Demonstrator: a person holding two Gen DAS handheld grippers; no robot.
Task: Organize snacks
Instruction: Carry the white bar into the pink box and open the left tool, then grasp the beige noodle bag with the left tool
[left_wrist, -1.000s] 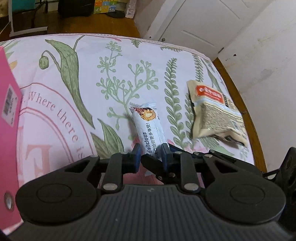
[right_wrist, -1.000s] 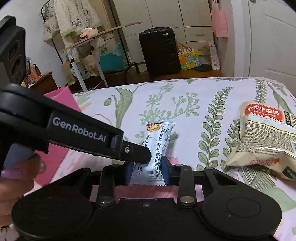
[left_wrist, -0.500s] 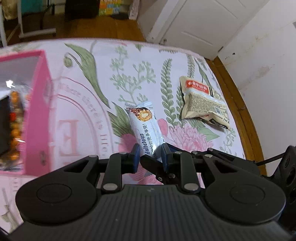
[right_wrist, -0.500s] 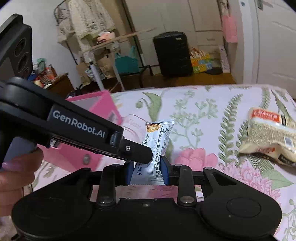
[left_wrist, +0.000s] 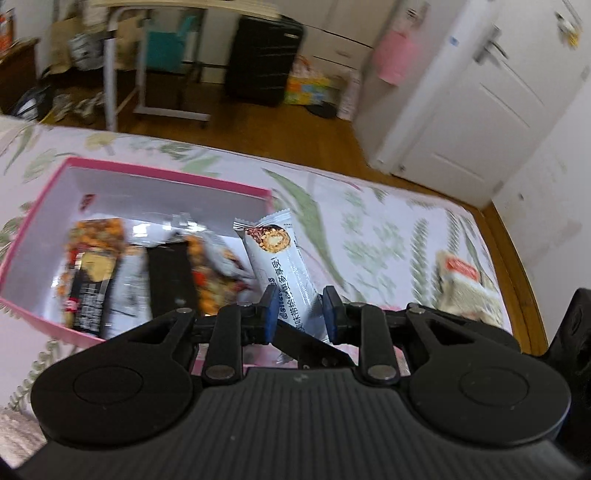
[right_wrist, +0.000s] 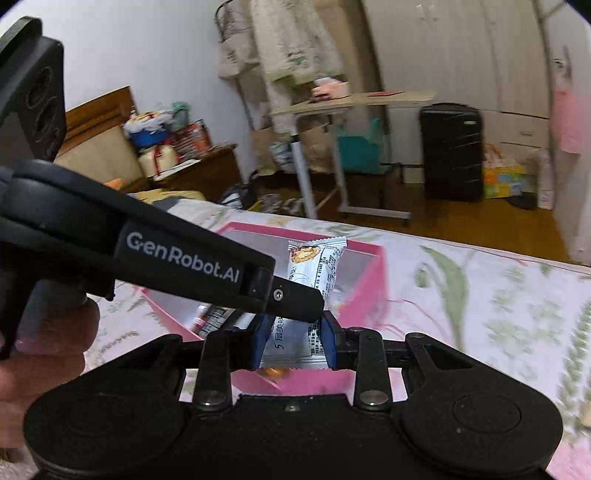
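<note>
A lived-in home bedroom: a floral bedsheet (left_wrist: 369, 229), black suitcase (right_wrist: 451, 151), clothes rack (right_wrist: 291, 44), rolling side table (right_wrist: 347, 107), white door (left_wrist: 472, 96) and wooden floor (right_wrist: 461, 221).

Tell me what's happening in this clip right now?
A person with two handheld grippers is sorting snacks. Both the left gripper and the right gripper are shut on one white snack bar, held above the open pink box, which already holds several packets. Another packet lies on the floral cloth.
</note>
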